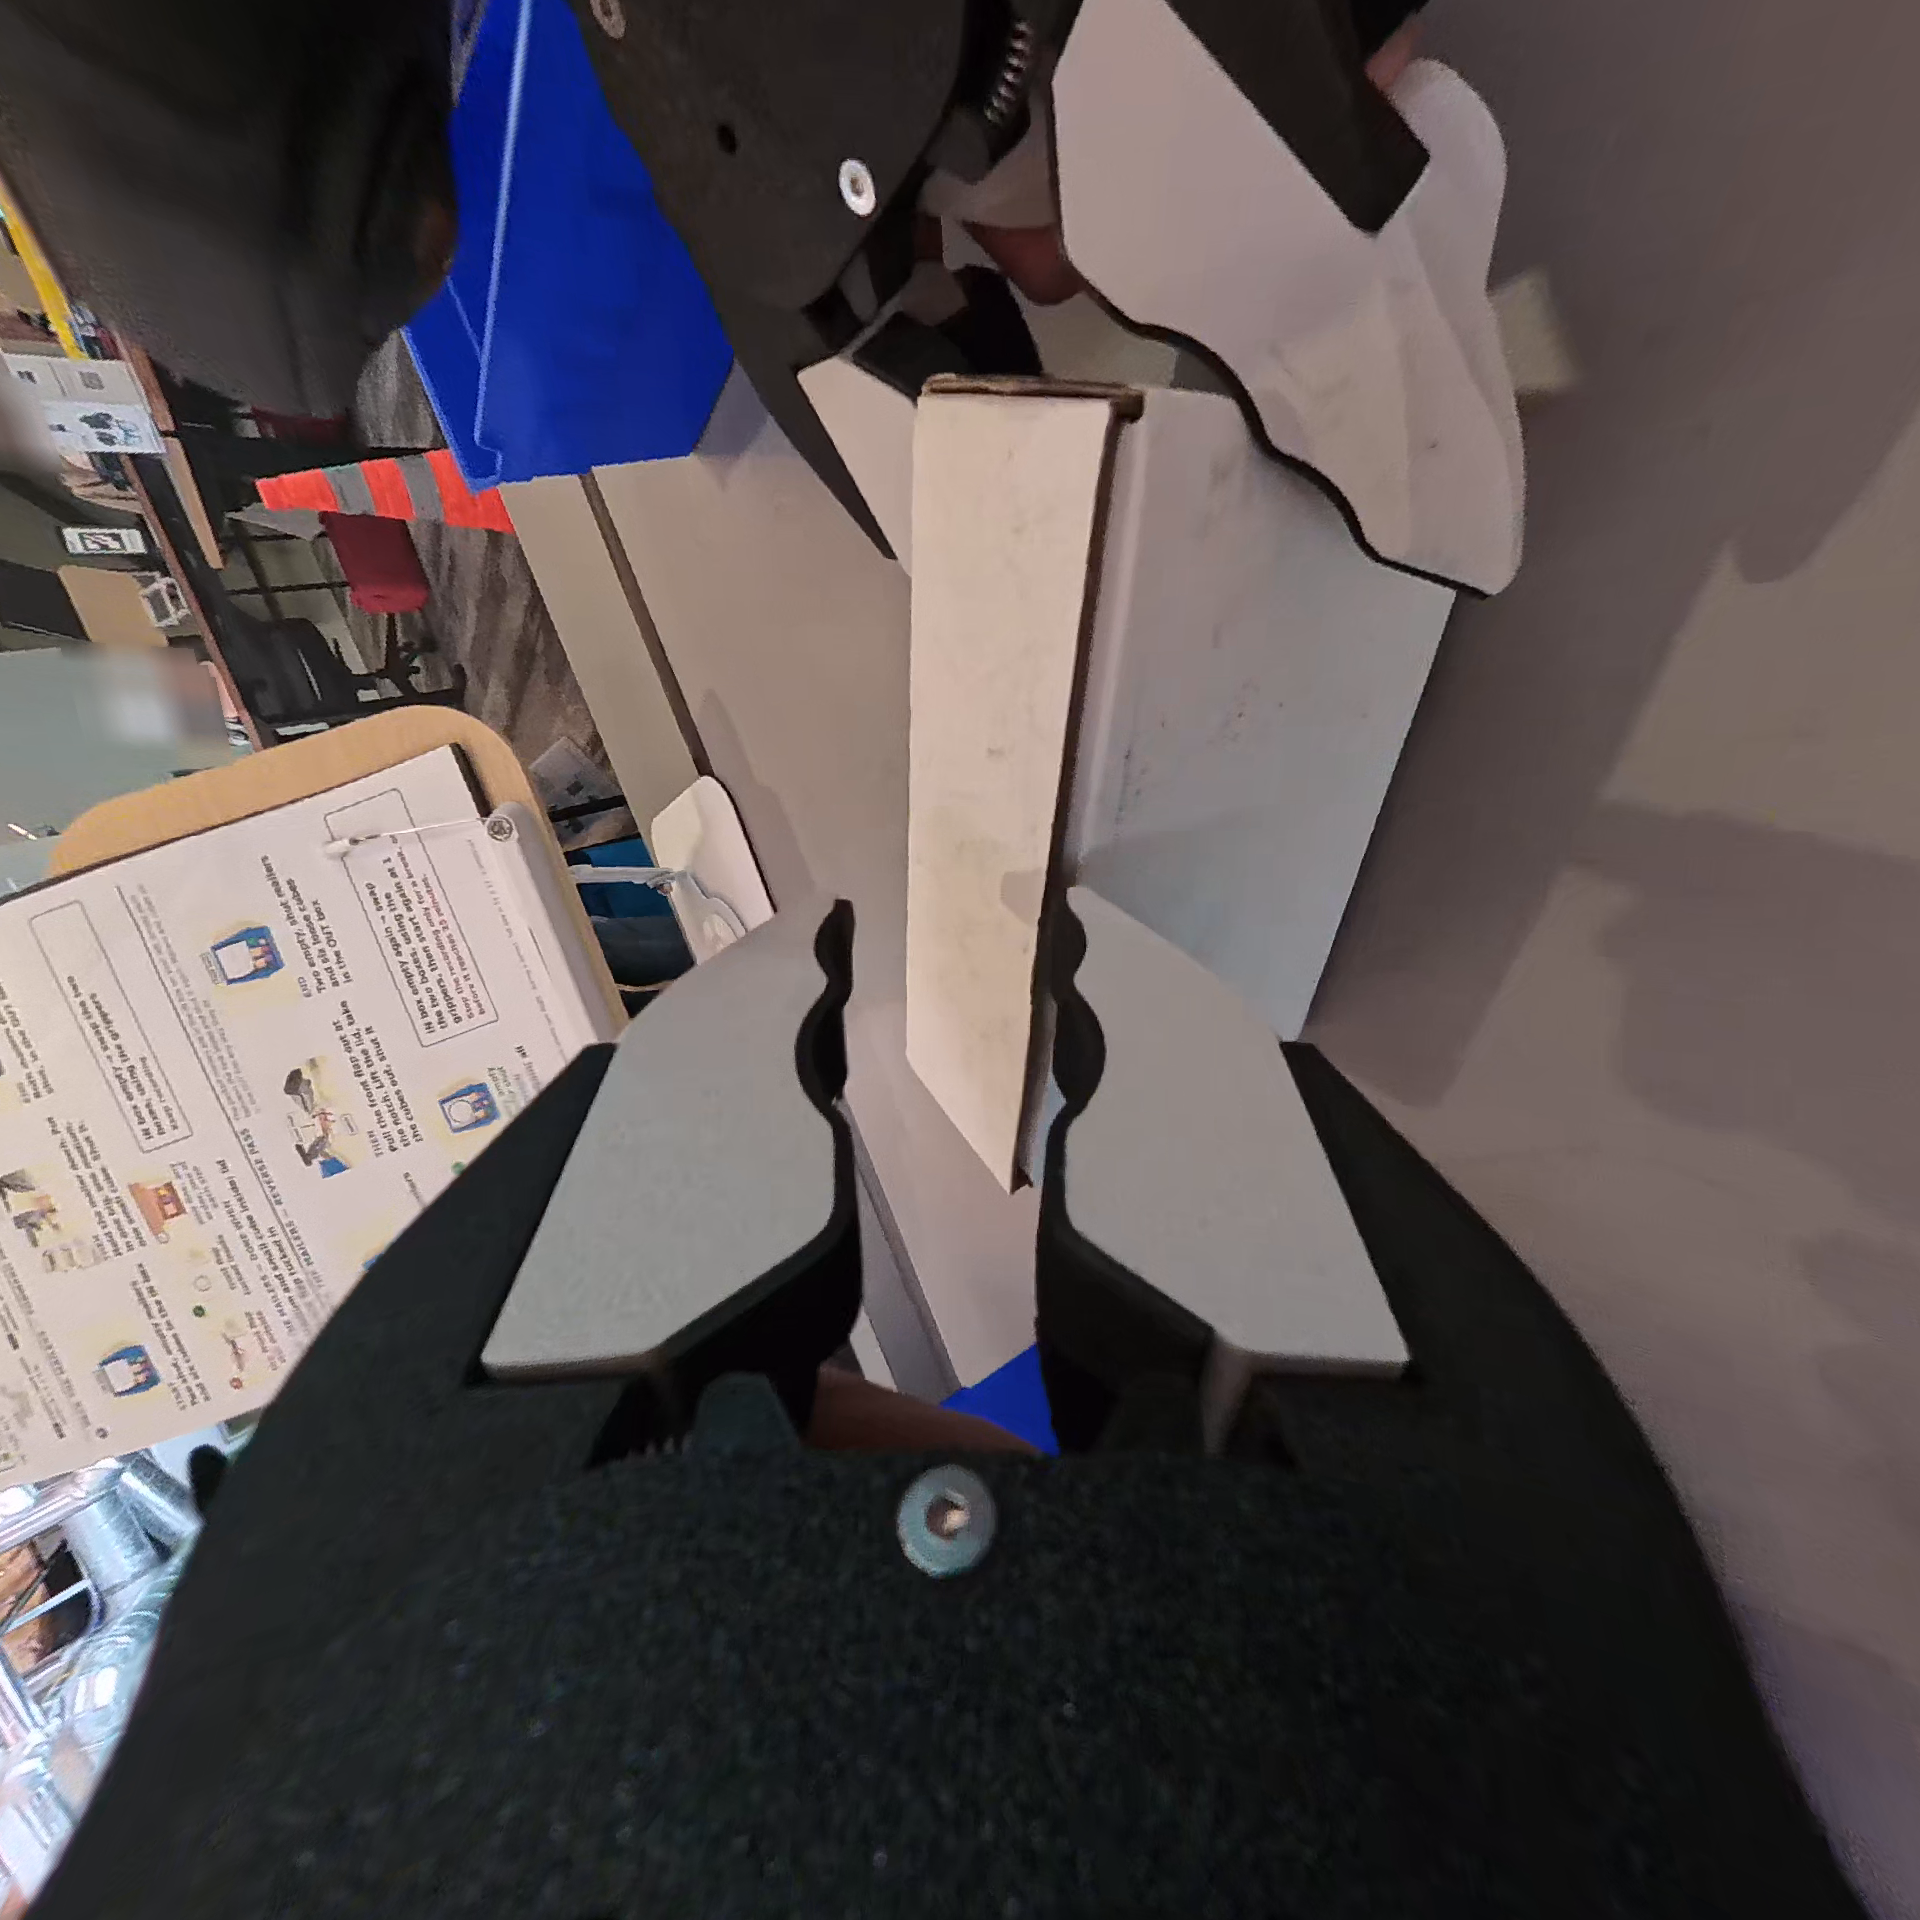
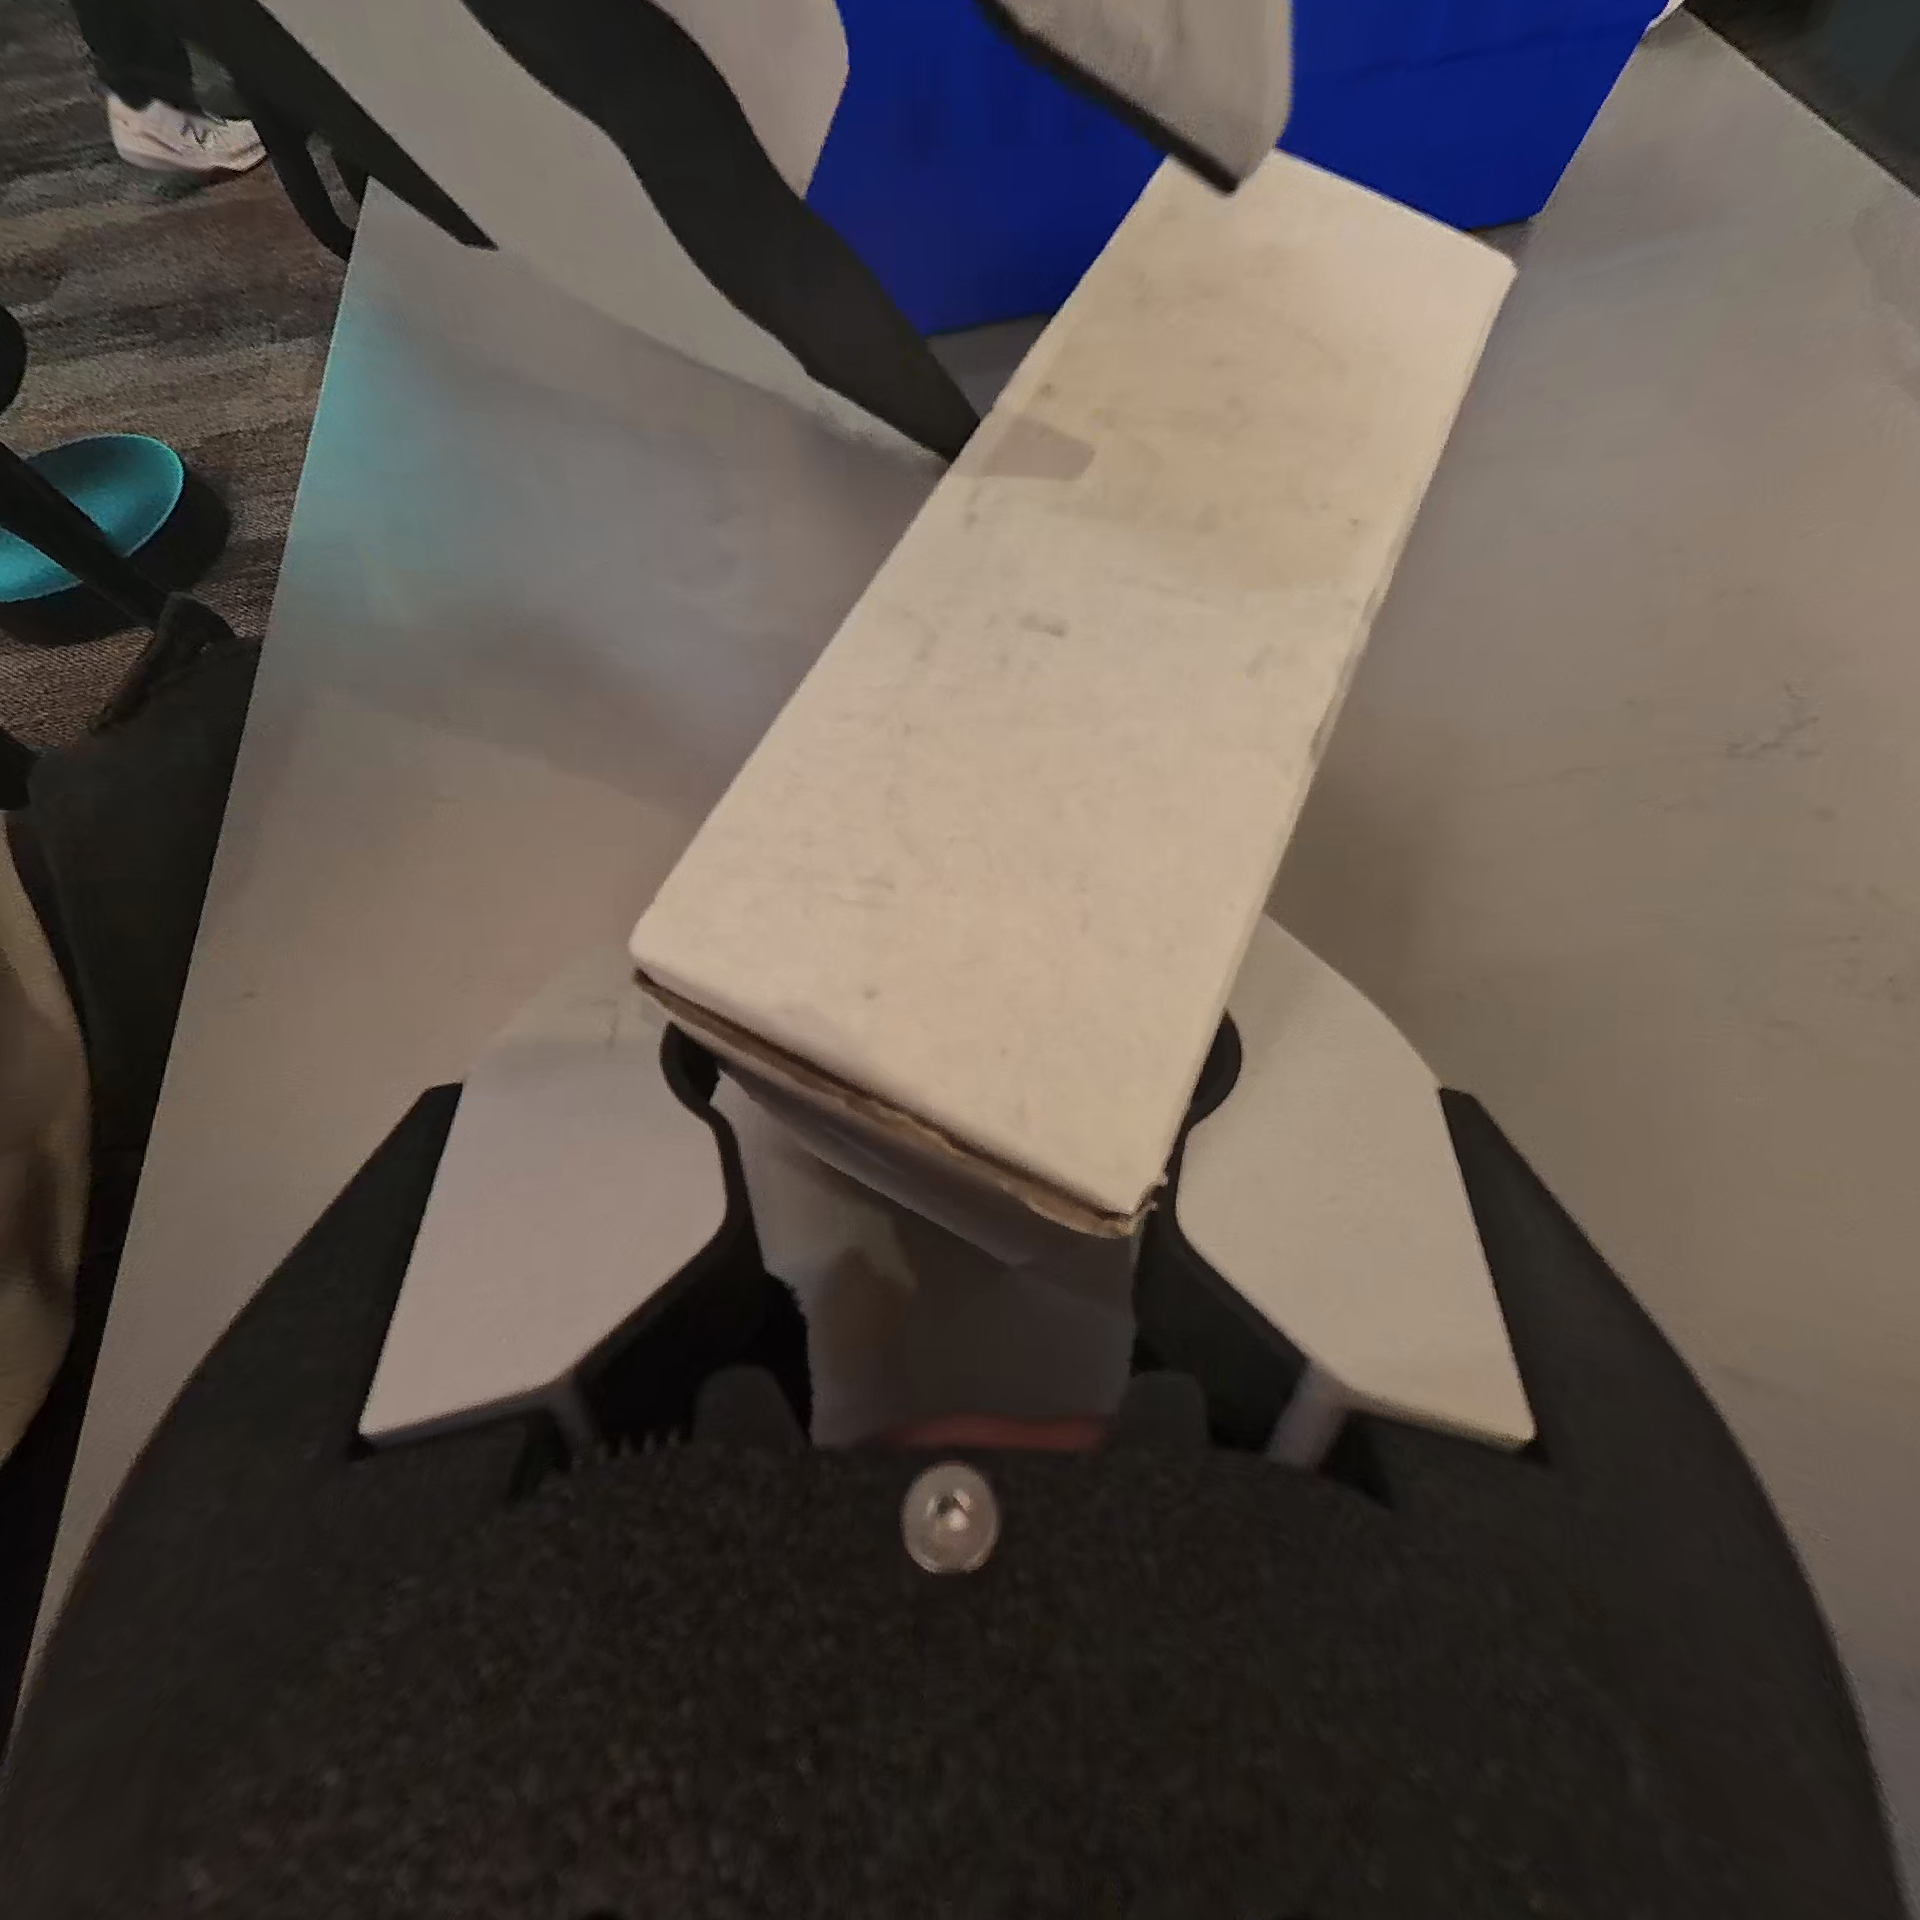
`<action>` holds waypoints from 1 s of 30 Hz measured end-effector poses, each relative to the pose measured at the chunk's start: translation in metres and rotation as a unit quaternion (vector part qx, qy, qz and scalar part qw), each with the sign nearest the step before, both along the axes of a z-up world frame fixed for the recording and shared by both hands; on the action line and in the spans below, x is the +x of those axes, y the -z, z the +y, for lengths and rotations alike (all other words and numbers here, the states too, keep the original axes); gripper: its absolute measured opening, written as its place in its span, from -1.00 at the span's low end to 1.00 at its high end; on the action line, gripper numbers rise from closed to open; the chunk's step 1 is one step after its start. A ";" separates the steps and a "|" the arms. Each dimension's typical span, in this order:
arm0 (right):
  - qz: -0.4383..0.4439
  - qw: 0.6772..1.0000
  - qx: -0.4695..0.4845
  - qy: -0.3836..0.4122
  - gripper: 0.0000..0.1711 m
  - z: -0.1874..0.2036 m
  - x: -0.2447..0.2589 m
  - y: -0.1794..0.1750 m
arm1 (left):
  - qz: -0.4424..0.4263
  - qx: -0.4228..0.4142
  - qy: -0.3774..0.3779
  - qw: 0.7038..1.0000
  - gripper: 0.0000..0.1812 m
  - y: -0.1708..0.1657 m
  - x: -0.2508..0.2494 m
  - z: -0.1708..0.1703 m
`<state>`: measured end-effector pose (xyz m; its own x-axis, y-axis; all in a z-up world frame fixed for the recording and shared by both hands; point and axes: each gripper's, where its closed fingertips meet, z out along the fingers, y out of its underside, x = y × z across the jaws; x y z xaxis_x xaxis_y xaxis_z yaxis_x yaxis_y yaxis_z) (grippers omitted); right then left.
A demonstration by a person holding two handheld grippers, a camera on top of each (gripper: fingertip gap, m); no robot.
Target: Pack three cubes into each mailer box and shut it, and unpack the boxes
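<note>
Fingers (image 1: 707, 1122) of the left gripper (image 1: 940, 1049) pinch one end of the scuffed white cardboard mailer box (image 1: 1003, 748); right gripper (image 2: 951, 1132) clamps the 12 o'clock end above the grey desk (image 2: 1662, 727). Best keep both grips level, steering toward the blue bin (image 2: 977, 187).

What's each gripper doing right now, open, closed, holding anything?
Left gripper: closed on one end of the white mailer box.
Right gripper: closed on the other end of the same box.
</note>
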<state>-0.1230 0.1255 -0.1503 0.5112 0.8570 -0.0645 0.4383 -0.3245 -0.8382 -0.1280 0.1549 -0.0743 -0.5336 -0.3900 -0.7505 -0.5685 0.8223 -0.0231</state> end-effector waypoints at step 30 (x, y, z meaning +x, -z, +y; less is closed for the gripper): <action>0.045 0.956 0.067 0.282 -0.07 0.040 0.029 -0.009 | -0.114 0.069 -0.119 0.984 -0.99 0.004 0.007 0.021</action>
